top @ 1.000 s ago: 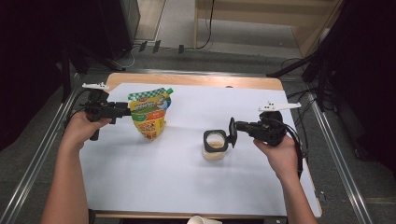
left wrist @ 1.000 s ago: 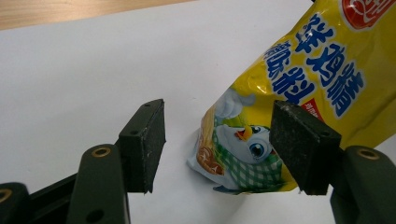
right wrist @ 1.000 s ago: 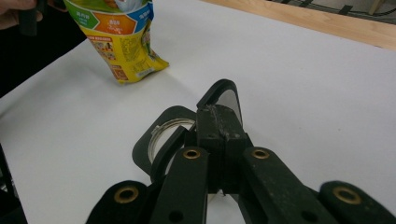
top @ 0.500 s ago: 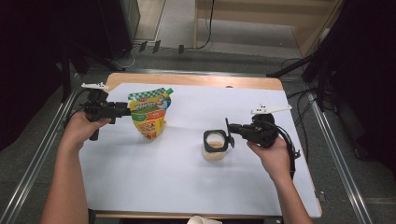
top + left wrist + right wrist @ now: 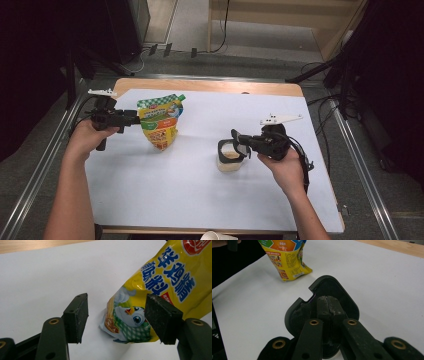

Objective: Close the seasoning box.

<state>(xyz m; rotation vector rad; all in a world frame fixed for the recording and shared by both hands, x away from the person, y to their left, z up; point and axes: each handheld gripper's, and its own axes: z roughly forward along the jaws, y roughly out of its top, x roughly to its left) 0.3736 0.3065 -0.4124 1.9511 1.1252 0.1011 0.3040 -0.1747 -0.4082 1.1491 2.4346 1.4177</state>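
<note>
A yellow stand-up pouch [image 5: 160, 122] with a green top and cartoon print stands at the table's back left. My left gripper [image 5: 134, 120] is level against its left side. In the left gripper view the pouch [image 5: 160, 282] lies beyond my left gripper [image 5: 117, 317], whose pads stand apart and do not press on it. A small clear jar [image 5: 230, 162] of beige stuff stands right of the middle. My right gripper [image 5: 241, 142] is shut on a black rounded-triangle lid [image 5: 322, 315] by its middle ridge and holds it tilted just above the jar's right rim.
A white sheet [image 5: 190, 200] covers the wooden table [image 5: 210, 86]. A paper cup [image 5: 215, 236] pokes in at the near edge. Metal rails run along both sides, and cables trail on the floor behind.
My right gripper has carried the lid left and down, closer to the jar. The left gripper and the pouch have stayed where they were.
</note>
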